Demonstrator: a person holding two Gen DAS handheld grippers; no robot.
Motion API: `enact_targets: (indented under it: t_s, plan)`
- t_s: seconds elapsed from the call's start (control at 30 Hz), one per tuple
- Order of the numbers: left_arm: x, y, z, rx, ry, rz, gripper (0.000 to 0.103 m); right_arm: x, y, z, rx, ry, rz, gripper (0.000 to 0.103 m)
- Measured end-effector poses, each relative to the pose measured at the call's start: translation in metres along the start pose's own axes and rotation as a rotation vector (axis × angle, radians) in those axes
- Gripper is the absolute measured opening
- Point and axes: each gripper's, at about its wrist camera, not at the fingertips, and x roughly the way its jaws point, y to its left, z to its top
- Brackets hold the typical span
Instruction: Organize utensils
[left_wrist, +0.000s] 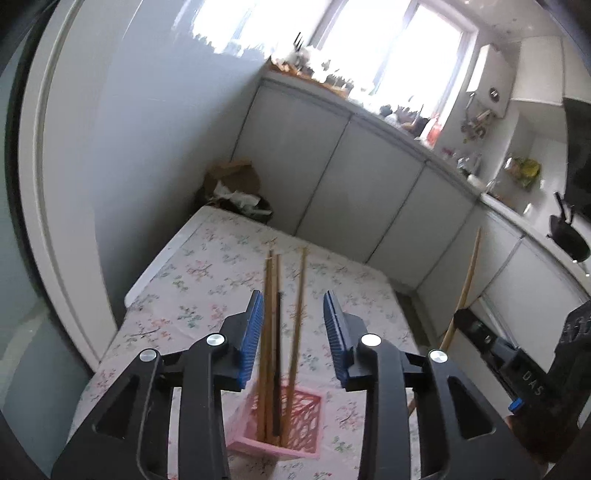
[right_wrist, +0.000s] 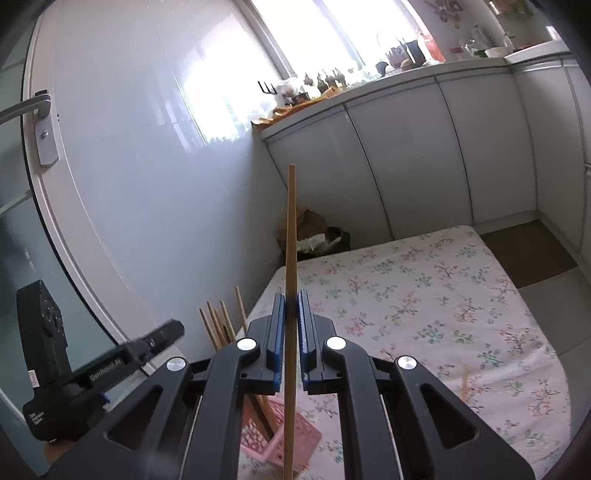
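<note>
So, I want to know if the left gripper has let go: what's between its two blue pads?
In the left wrist view, the left gripper is open; the chopsticks standing in the pink holder rise between its pads, apparently untouched.

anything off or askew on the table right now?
Mostly tidy. One stray chopstick lies loose on the tablecloth, away from the pink holder where the others stand. The right gripper grips another chopstick, not yet binned.

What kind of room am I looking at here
Most likely a home kitchen: a long counter crowded with bottles and jars over white cabinet doors, a black wok on the worktop, and a table with a floral cloth.
</note>
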Motion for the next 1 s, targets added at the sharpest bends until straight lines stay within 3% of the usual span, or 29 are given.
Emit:
enact_targets:
  t_s: [0.23,0.5,0.67,1.0]
  plan:
    - [-0.001,0.025,0.009,-0.080,0.041,0.055,0.038,0.023,0.038,-0.010,-0.072,-0.102,-0.018,0.007]
    - [0.005,0.054,0.009,-0.188,0.105,0.091,0.038,0.055,0.065,-0.032,-0.118,-0.128,-0.018,0.007]
    - [0.004,0.061,0.008,-0.207,0.125,0.100,0.038,0.064,0.075,-0.048,-0.205,-0.092,-0.020,0.007]
    - [0.002,0.052,0.009,-0.178,0.124,0.079,0.038,0.053,0.073,-0.058,-0.285,0.043,0.058,0.010]
